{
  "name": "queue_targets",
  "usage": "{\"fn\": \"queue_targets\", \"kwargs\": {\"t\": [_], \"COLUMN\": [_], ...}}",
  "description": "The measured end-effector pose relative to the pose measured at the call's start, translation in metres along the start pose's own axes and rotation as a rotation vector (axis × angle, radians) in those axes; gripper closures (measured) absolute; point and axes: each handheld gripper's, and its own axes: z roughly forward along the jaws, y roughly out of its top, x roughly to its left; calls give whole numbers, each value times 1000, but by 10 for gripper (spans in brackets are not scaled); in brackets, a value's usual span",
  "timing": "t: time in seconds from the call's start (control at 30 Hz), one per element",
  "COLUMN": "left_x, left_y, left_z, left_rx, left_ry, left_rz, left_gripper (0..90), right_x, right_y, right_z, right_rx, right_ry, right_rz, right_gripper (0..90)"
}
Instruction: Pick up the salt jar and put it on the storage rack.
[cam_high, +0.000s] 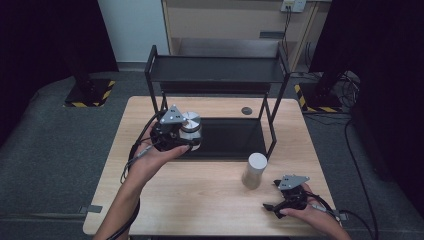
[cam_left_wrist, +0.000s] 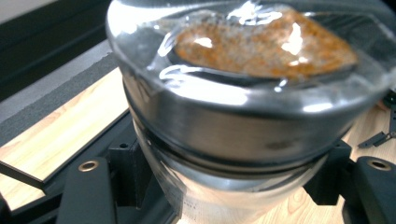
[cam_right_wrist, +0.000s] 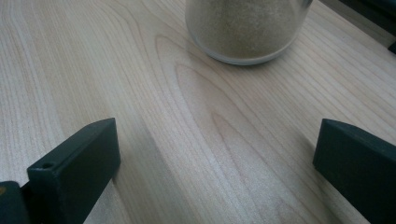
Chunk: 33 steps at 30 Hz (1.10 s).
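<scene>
**A:** ok so what's the left gripper (cam_high: 186, 134) doing right now?

**B:** it's clamping a glass jar with a silver lid (cam_high: 190, 122), holding it up off the wooden table (cam_high: 200, 200) just in front of the black two-tier rack (cam_high: 220, 75), at the left end of the rack's lower shelf. In the left gripper view the jar with the silver lid (cam_left_wrist: 243, 121) is sitting right between the two black jaws, pressing against both. You're seeing orange-brown powder through the clear top, and the glass body is running down between the jaws.

**A:** and the right gripper (cam_high: 280, 197)?

**B:** that one's hanging low over the table near the front right corner, the person's right hand (cam_high: 307, 212) wrapping around it. Its jaws are standing wide apart with nothing between them, just bare wood grain showing in the right gripper view.

**A:** anything else on the table?

**B:** yeah, a second jar with a white lid (cam_high: 254, 170) is standing upright on the wood, just in front of the rack's right front leg and a bit left of the right gripper. From the right gripper view the second jar (cam_right_wrist: 245, 28) is sitting ahead of the open jaws, well apart from them, holding pale beige powder.
</scene>
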Motion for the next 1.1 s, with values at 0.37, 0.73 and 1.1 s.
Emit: {"fn": "queue_targets", "kwargs": {"t": [0.37, 0.73, 1.1], "left_x": [5, 13, 17], "left_y": [25, 55, 85], "left_z": [-9, -16, -17], "left_rx": [-14, -15, -6], "left_ry": [29, 49, 52], "left_rz": [-12, -3, 7], "left_gripper": [297, 298, 298], "right_x": [-1, -1, -2], "right_y": [0, 0, 0], "right_z": [0, 0, 0], "right_rx": [-1, -1, -1], "right_ry": [2, 3, 5], "right_rz": [-3, -2, -5], "right_gripper": [16, 16, 17]}}
